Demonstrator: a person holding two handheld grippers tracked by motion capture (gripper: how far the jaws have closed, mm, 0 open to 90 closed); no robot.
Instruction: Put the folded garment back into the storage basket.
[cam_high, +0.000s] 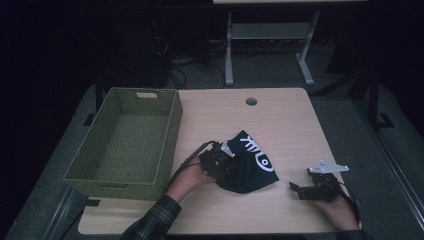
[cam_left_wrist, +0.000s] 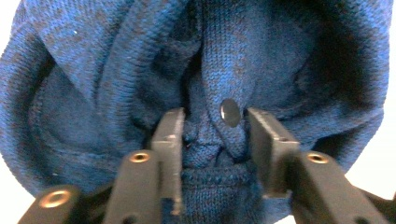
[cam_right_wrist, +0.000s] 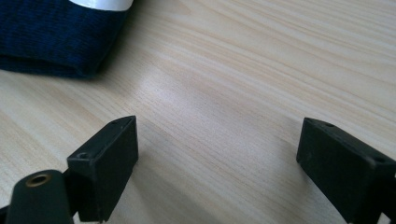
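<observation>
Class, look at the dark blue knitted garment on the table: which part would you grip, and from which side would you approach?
Grip the bunched fold at the dark blue knitted garment's near-left edge, coming in from the basket side. There the knit gathers into a thick ridge, and the left gripper already pinches it. The printed part lies flat, offering little to pinch.

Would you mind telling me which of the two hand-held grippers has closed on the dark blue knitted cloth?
The left hand-held gripper: its jaws pinch a fold of the dark blue knitted cloth. The right hand-held gripper stands open over bare light wooden table, apart from the cloth.
</observation>
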